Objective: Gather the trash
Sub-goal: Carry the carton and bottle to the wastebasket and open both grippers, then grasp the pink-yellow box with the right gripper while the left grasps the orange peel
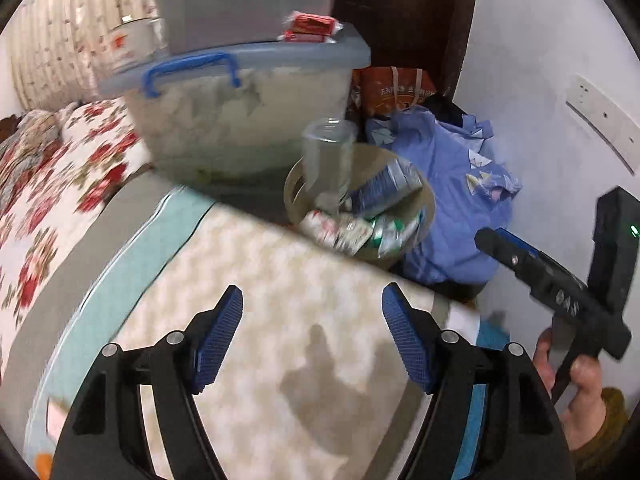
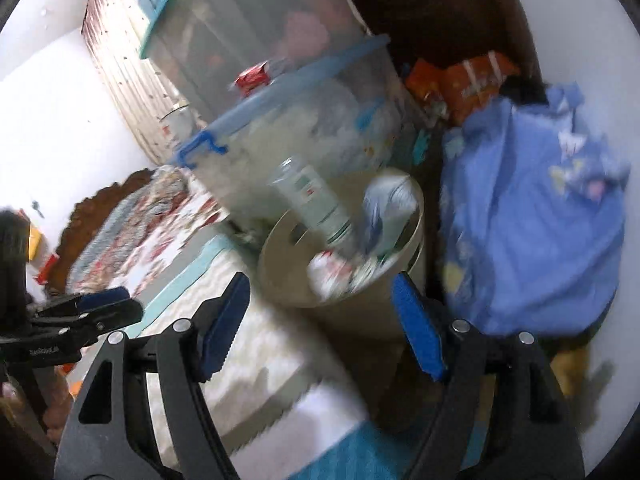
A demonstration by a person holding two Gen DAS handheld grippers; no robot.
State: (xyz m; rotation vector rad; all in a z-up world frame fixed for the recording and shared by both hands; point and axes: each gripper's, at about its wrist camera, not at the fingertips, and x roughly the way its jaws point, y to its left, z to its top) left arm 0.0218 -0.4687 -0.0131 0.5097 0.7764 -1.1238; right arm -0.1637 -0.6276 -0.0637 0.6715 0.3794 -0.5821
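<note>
Trash sits in a round beige bin (image 1: 424,204) on the floor beside the bed corner: a clear plastic cup (image 1: 328,160) stands tilted in it with its mouth upward, a blue-and-white carton (image 1: 386,190) leans against the far rim, and crumpled red, white and green wrappers (image 1: 352,232) fill the bottom. Left gripper (image 1: 312,336) hovers over the cream quilted bedspread (image 1: 280,300), jaws spread wide, nothing between the blue pads. Right gripper (image 2: 320,328) is likewise spread wide and holds nothing; its fingers frame the near side of the bin (image 2: 280,264), apart from it. The same cup (image 2: 316,204) shows a green and red label in the right wrist view, though motion blur makes the print unreadable. Behind the bin stands a translucent storage box (image 1: 240,120) with a blue lid and blue handle, with small red packets (image 1: 312,26) on the lid. A blue cloth bundle (image 1: 452,184) lies just beside the bin against the white wall, and an orange bag (image 1: 396,92) sits behind it. A floral quilt (image 1: 52,184) covers the bed to the left.
</note>
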